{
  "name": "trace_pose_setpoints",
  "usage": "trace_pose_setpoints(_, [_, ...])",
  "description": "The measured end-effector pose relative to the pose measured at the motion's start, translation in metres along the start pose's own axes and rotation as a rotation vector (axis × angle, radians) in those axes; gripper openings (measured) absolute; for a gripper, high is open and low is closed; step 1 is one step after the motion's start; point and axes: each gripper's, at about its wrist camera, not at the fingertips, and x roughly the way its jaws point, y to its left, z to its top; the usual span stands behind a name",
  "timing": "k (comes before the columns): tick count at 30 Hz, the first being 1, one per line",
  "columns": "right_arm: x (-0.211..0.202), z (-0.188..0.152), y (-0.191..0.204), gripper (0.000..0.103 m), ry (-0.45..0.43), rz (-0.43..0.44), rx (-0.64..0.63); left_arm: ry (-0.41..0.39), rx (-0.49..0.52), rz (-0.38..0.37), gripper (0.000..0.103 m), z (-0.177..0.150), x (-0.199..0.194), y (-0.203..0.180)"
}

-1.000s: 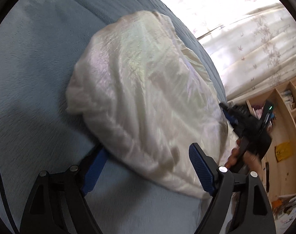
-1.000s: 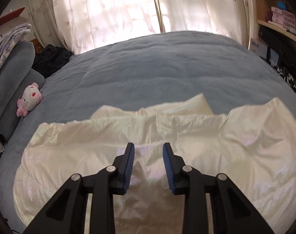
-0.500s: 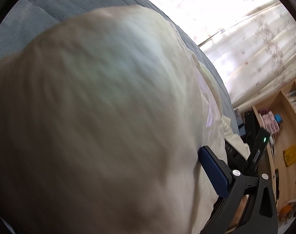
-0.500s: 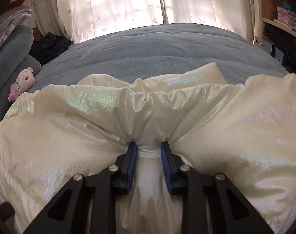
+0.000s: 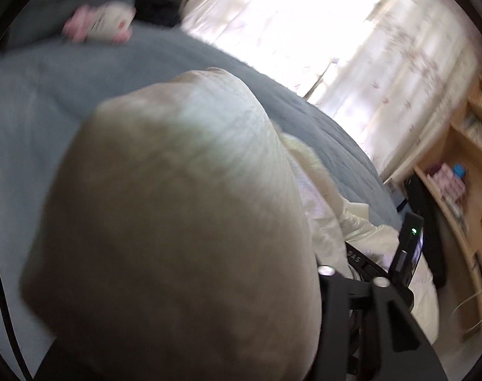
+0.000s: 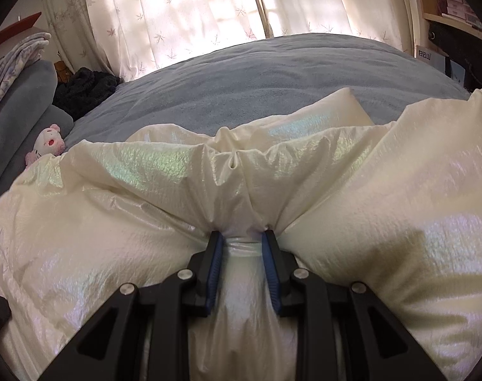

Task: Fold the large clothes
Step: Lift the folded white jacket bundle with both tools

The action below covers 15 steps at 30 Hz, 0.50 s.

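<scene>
Since a second ago the cream puffer jacket (image 6: 352,190) has gone from lying well ahead of the left gripper (image 5: 272,317) to bulging right up against its lens, and the view has tilted so the pink plush toy (image 5: 101,27) and the curtains (image 5: 352,41) now show above it. That gripper's jaws have just been closing with the padded fabric between them. Its fingertips are buried under the cloth, so whether they pinch the jacket cannot be told.

The right gripper (image 6: 243,254) has come down onto the garment, and its blue pads (image 6: 216,266) are clenched on a gathered ridge of the shiny shell, with creases fanning out from the pinch. The jacket lies spread across the blue-grey bedspread (image 6: 272,76), one pale corner poking out beyond the fold line.

The step in hand looks like carrying one side of the jacket over onto the rest. To do it well, the right grip should act as a steady anchor while the left lifts its bundle high enough to clear the puffy bulk. It should then lay the cloth down edge to edge, not dump it. Slippery shell fabric may slide out of a shallow pinch, so a deep bite matters.
</scene>
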Motion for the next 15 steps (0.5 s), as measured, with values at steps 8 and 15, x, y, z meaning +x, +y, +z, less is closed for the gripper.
trace_pose_setpoints(8, [0.0, 0.0, -0.01, 0.026, -0.009, 0.05, 0.029, -0.185, 0.32, 0.013, 0.028, -0.02, -0.043, -0.102])
trace_pose_setpoints(15, [-0.005, -0.002, -0.026, 0.026, -0.033, 0.121, 0.079, -0.228, 0.527, -0.001, 0.028, -0.052, -0.072, -0.173])
